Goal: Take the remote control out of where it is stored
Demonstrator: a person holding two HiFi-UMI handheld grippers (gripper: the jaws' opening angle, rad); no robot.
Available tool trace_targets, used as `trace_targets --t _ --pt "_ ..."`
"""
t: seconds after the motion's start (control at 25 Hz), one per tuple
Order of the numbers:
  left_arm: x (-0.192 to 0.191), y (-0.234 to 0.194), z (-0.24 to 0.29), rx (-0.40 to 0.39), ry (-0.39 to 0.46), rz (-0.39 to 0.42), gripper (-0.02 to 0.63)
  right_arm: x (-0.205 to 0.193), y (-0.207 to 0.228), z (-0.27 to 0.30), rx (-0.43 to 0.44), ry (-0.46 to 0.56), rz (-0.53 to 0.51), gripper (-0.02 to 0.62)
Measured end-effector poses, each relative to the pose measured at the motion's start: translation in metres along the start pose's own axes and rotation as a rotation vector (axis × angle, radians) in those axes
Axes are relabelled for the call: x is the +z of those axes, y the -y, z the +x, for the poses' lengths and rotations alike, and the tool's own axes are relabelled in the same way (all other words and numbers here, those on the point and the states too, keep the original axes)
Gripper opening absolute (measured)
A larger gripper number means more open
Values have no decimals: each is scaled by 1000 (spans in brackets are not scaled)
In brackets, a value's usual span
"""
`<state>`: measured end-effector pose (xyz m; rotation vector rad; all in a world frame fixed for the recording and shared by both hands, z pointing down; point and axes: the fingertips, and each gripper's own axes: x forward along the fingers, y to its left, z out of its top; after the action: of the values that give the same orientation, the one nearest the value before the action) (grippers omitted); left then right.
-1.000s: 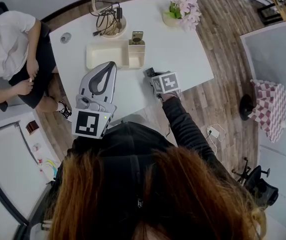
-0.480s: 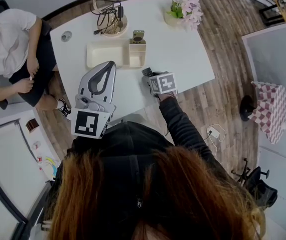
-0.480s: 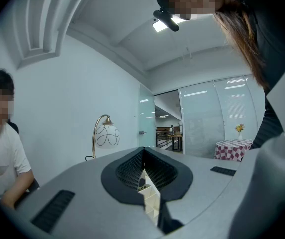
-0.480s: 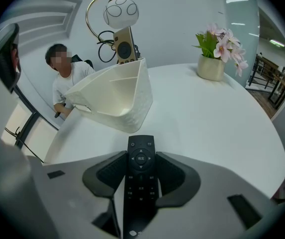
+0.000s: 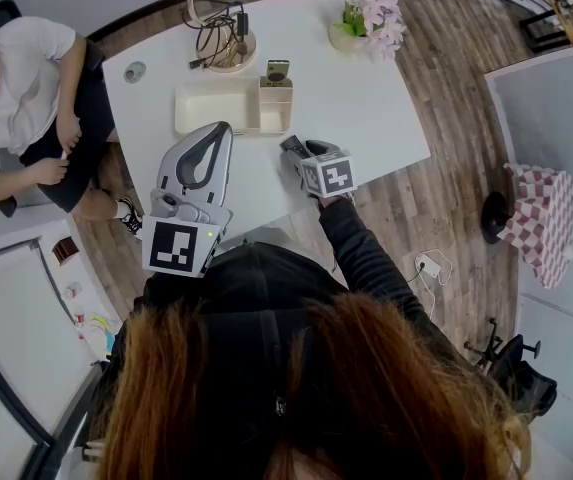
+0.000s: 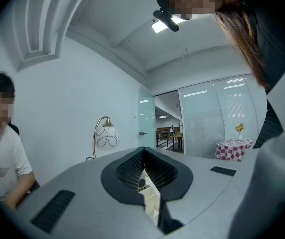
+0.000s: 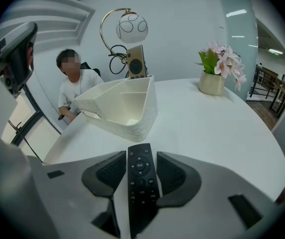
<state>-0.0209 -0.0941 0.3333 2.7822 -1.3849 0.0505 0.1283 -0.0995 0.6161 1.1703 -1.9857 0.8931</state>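
The removal itself looks done: the black remote control (image 7: 141,185) is out of the cream storage box (image 7: 125,108) and sits low in the right gripper view, over the near part of the white worktop (image 7: 217,128), well apart from the box in the upper middle of that frame. It lies lengthwise between the jaws of the right gripper (image 7: 141,163), buttons up. Those jaws have just been opening, and the pads now appear to stand just clear of its long edges rather than clamping it, so the remote seems to be in the act of being let go. Whether its underside already rests on the worktop cannot be told. The box's large compartment shows empty, while a slim beige handset (image 7: 136,61) stands upright at its far end. The left gripper (image 6: 143,156) hangs at lower left of the box in the head view, jaws together on nothing, taking no part. What is probably left is only to draw the right gripper back off the remote.
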Motion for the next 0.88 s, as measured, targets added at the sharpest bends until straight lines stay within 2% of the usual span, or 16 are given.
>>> trace_targets --t 0.08,0.2,0.32,0.44,0.72,0.88 --pt "0 0 0 1 0 1 9 5 -1 -1 11 40 1 182" --pt "1 -1 -1 2 1 1 9 20 -1 -11 14 119 11 81" --pt "2 0 -2 -5 8 3 9 36 -4 -21 35 236 40 25" --pt "3 0 -3 -7 11 4 9 54 -10 -34 53 365 36 15" --pt "5 0 -4 -9 11 7 9 95 -28 -75 30 648 -92 15" --pt "4 0 -4 -7 8 5 9 113 -37 -98 26 751 -113 14"
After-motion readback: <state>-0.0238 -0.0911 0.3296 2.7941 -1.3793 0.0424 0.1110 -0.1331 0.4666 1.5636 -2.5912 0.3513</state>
